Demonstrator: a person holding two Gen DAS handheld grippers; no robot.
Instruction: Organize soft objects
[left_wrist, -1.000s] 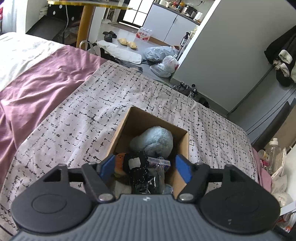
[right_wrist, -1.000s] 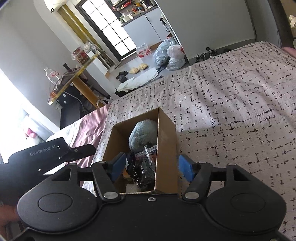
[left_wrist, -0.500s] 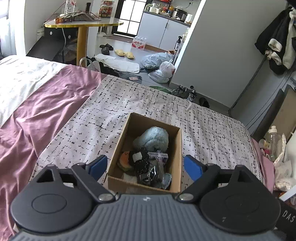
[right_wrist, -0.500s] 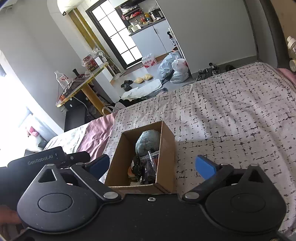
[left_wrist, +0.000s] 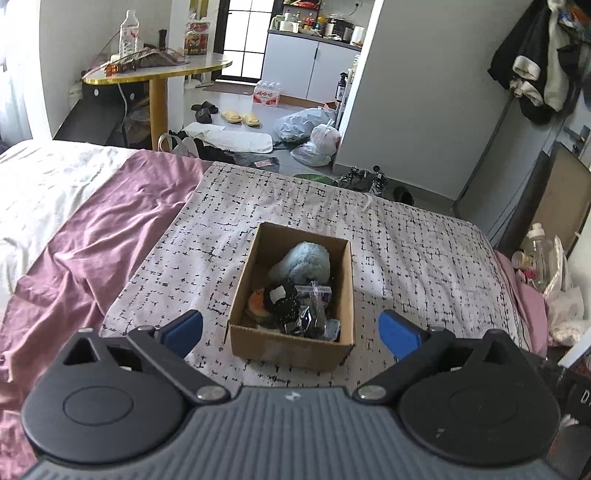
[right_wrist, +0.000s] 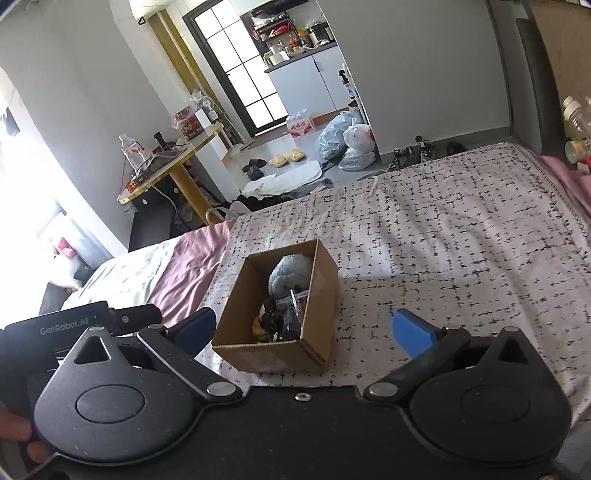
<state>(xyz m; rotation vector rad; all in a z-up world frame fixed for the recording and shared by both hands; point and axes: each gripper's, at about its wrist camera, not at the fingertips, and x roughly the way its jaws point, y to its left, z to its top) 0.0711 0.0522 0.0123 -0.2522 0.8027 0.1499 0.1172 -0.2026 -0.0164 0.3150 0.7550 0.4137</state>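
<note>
- Both tools have pulled back and up from the cardboard box (left_wrist: 291, 295): a second ago the blue tips sat right at its rim, and now the whole box shows with bedspread around it.
- The left tongs (left_wrist: 291, 330) are spread wide and hold nothing; a second ago they were narrower, close over the box's contents.
- The right tongs (right_wrist: 303, 328) are likewise wide apart and empty, with the box between and beyond the tips.
- The soft things lie inside the box: a pale blue plush (left_wrist: 303, 262) at the far end, a black soft item (left_wrist: 282, 301) in the middle, an orange plush piece (left_wrist: 258, 304) against the left wall, and clear plastic-wrapped bits (left_wrist: 317, 314) toward the near right corner.
- My reading: the last item has been dropped in and the sorting looks finished or nearly so, since no loose soft object shows on the bed near the box.
- The box stands upright on the black-and-white patterned bedspread (left_wrist: 424, 258), with a mauve sheet (left_wrist: 92, 240) to its left.
- Nothing lies between the tongs and the box. The left tool's body (right_wrist: 74, 325) sits just to the left in the right wrist view, so the two could bump if both reach in together.
- Further off: a round yellow-edged table (left_wrist: 159, 70), slippers (left_wrist: 240, 117) and plastic bags (left_wrist: 310, 133) on the floor, well apart from the work.
</note>
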